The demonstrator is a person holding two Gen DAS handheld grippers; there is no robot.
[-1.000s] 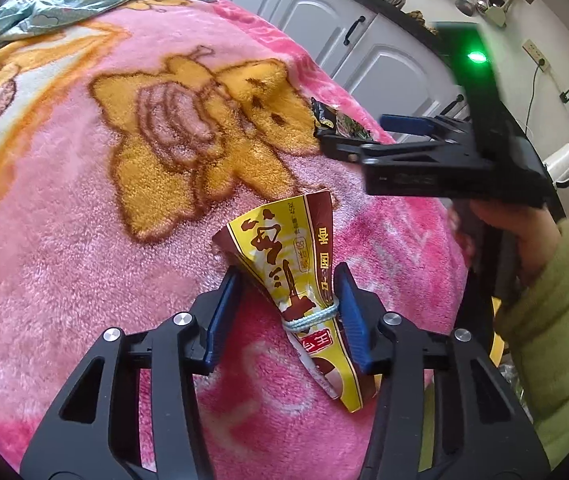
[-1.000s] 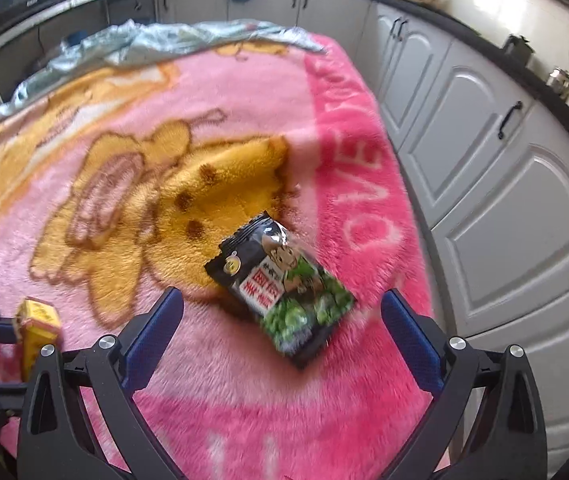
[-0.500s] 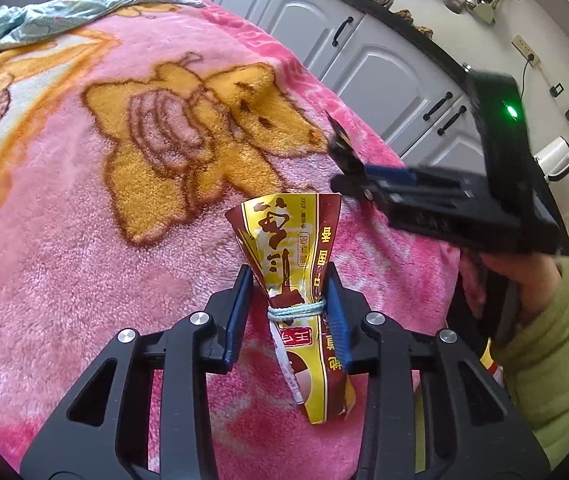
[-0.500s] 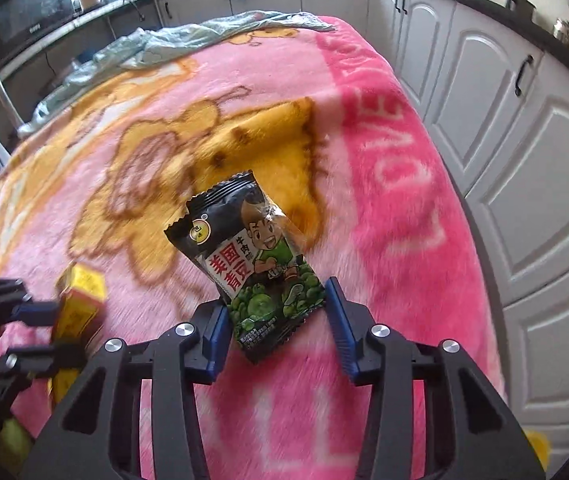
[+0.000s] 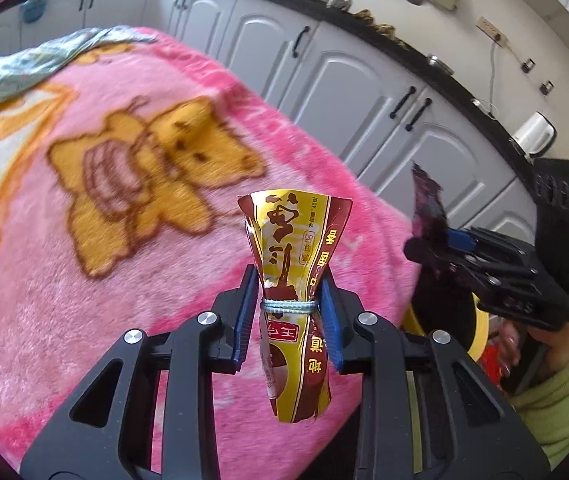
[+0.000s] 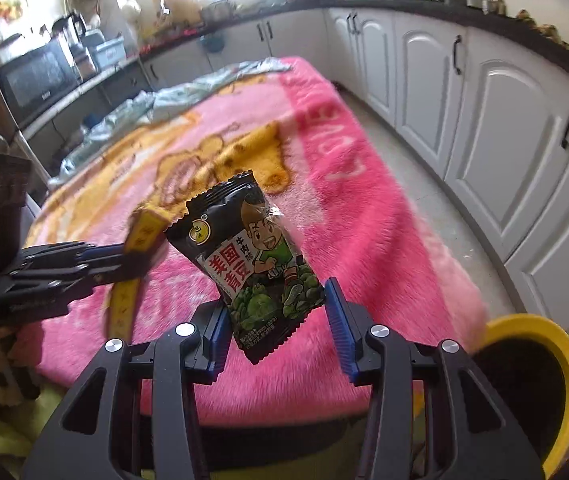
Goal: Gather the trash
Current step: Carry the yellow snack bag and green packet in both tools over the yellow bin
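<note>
My left gripper (image 5: 287, 304) is shut on a yellow and brown snack wrapper (image 5: 294, 264) tied with a pale string, held upright above the pink blanket (image 5: 84, 200). My right gripper (image 6: 276, 312) is shut on a black and green snack packet (image 6: 256, 256), lifted clear of the blanket (image 6: 364, 220). In the right wrist view the left gripper (image 6: 84, 264) is at the left with the yellow wrapper (image 6: 140, 248). In the left wrist view the right gripper (image 5: 484, 264) is at the right with the dark packet (image 5: 428, 204). A yellow-rimmed bin (image 6: 532, 384) sits low at the right.
White kitchen cabinets (image 5: 324, 80) run along the far side of the blanket. A crumpled pale green cloth (image 5: 24, 64) lies at the blanket's far end. A microwave (image 6: 36, 80) stands on the counter. The person's green sleeve (image 5: 556, 392) is at the right.
Both grippers closed on their packets and lifted them off the blanket. Both have drawn back toward the blanket's near edge, and the yellow bin has come into the right wrist view.
</note>
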